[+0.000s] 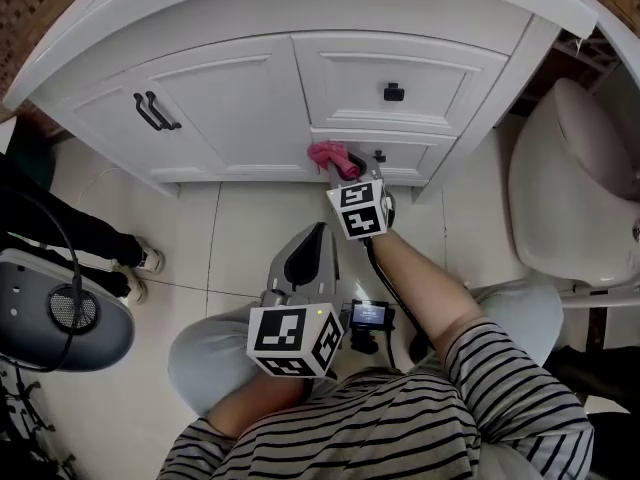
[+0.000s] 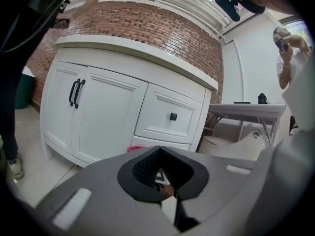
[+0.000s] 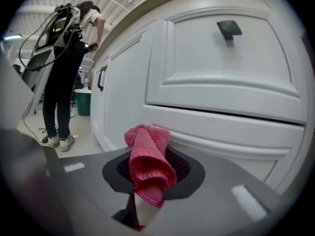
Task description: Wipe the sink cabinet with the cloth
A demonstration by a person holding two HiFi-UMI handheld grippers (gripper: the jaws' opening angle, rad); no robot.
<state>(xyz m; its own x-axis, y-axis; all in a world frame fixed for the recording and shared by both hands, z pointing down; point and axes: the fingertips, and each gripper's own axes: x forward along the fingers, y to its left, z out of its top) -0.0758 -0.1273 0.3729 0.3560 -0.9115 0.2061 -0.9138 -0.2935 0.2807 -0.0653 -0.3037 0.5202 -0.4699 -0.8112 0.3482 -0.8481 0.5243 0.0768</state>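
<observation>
Far to your left a bystander's black-trousered legs and pale shoes [image 1: 148, 259] stand on the tiled floor [image 1: 240, 238], with a grey rounded device [image 1: 60, 313] trailing a black cable just in front of them. Next comes the white sink cabinet [image 1: 250, 128], whose double doors carry a pair of black bar handles [image 1: 155, 111]. Your left claw [image 1: 318, 230] hangs low over the floor, well short of the cabinet, tips pointing toward it. In the left gripper view its jaws meet at the tips with nothing held between them [image 2: 159, 150]. Just right of that, your right claw [image 1: 345, 170] reaches up to the cabinet front and is clamped on the pink cloth [image 1: 328, 154]. The right gripper view shows the cloth [image 3: 147, 156] bunched up, standing out past the closed pads [image 3: 179, 168] toward the lower drawer [image 3: 226, 132]. The cloth sits at the upper left corner of that lower drawer, just under the rail below the upper drawer. Whether it actually presses on the paint can't be told. Above it, the upper drawer wears a single square black knob [image 1: 394, 92], and a smaller knob [image 1: 380, 155] shows on the lower drawer just beside your right claw. Your bare right forearm [image 1: 420, 278] runs back from the claw to a striped sleeve. At the far right stands a white toilet [image 1: 570, 188], close beside the cabinet's end.
</observation>
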